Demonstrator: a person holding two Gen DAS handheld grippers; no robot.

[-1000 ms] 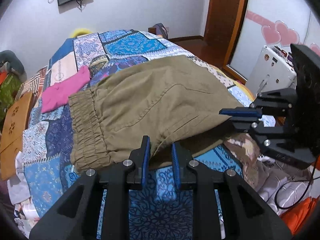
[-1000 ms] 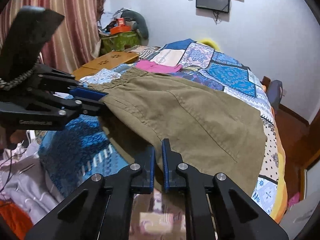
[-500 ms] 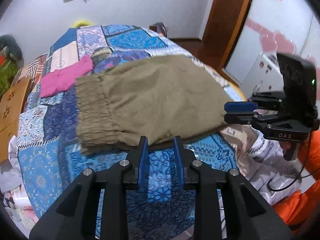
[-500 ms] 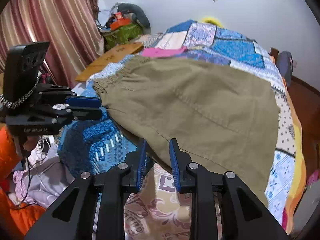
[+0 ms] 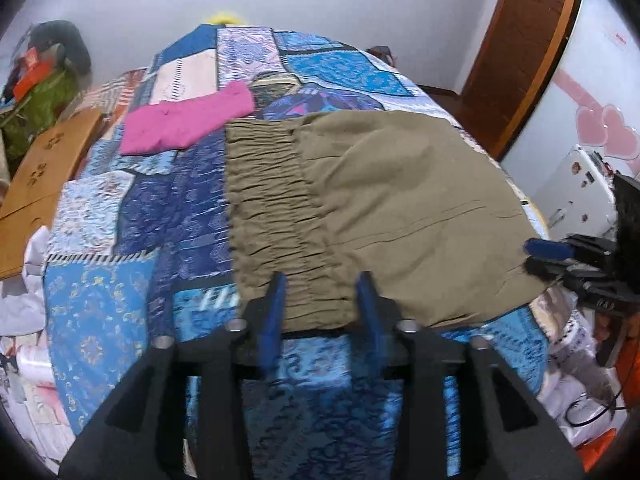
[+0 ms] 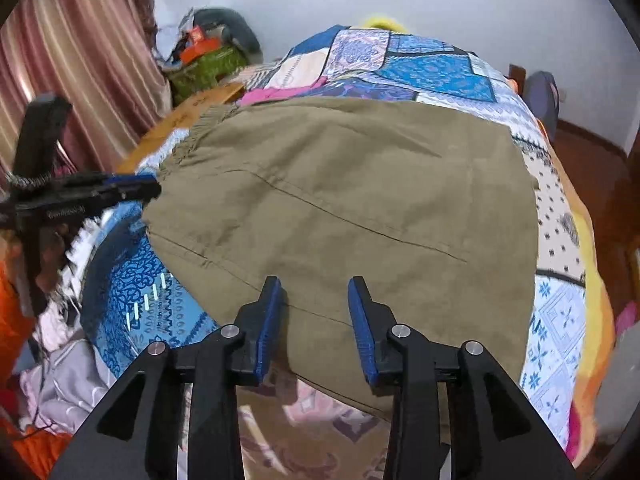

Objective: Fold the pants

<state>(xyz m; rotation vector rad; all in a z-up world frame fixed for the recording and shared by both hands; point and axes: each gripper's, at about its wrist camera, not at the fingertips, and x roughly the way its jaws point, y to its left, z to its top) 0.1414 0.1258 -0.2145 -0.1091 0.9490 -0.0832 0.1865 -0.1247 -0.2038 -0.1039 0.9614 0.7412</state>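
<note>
The olive-brown pants [image 5: 384, 208] lie folded flat on the patchwork bedspread [image 5: 132, 216], elastic waistband [image 5: 272, 216] toward the left. My left gripper [image 5: 322, 304] is open and empty, jaws wide apart just above the near corner of the waistband. My right gripper [image 6: 314, 312] is open and empty over the near edge of the pants [image 6: 352, 200]. The right gripper also shows in the left wrist view [image 5: 548, 256] at the pants' right edge. The left gripper shows in the right wrist view [image 6: 136, 188] at the waistband end.
A pink folded garment [image 5: 188, 120] lies on the bed behind the waistband. A wooden board [image 5: 44, 168] sits at the bed's left side. Crumpled grey and white fabric [image 6: 68, 380] hangs off the near edge. A door [image 5: 520, 40] and a white appliance [image 5: 572, 192] stand to the right.
Both grippers let go of the pants and opened wide. The pants dropped and now lie flat on the bed. Both grippers have risen slightly above the near edge.
</note>
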